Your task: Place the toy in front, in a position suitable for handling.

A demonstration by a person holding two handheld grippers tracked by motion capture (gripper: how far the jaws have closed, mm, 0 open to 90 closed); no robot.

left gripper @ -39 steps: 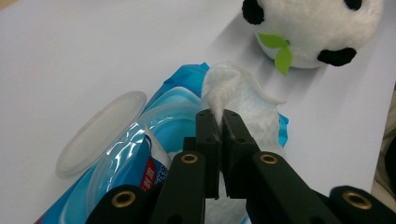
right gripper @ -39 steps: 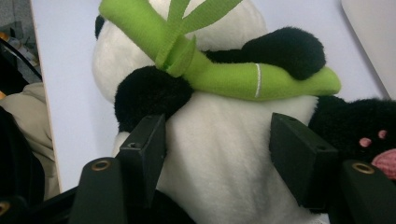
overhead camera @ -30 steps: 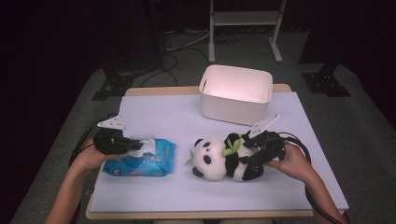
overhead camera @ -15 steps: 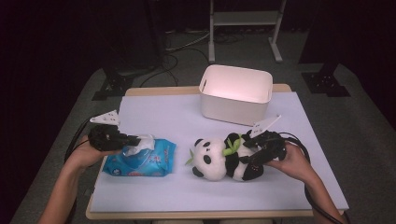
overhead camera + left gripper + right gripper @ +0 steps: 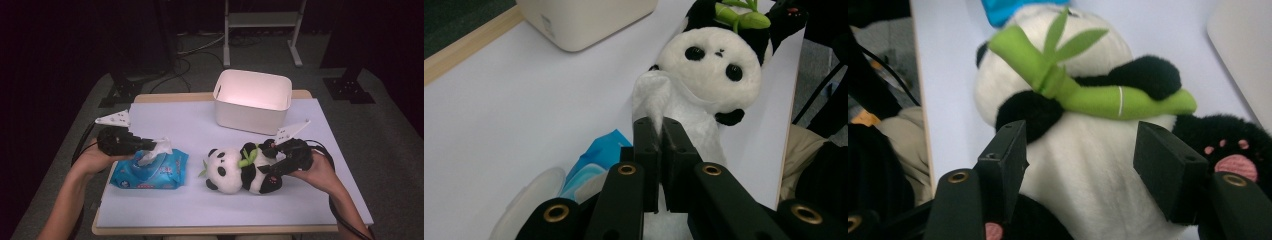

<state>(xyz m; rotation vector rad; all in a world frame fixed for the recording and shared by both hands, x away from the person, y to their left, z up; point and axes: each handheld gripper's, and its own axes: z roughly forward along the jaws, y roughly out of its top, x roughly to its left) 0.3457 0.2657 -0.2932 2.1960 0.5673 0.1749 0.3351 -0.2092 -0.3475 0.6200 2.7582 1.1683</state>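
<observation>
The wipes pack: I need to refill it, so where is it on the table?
In the high view the blue wipes pack lies at the table's front left, left of the plush panda, under the left hand-held gripper.

Overhead light falls on the table [image 5: 320, 200]; surroundings sit in near darkness. High view soft and grainy. In both gripper views the near jaws blur.
</observation>
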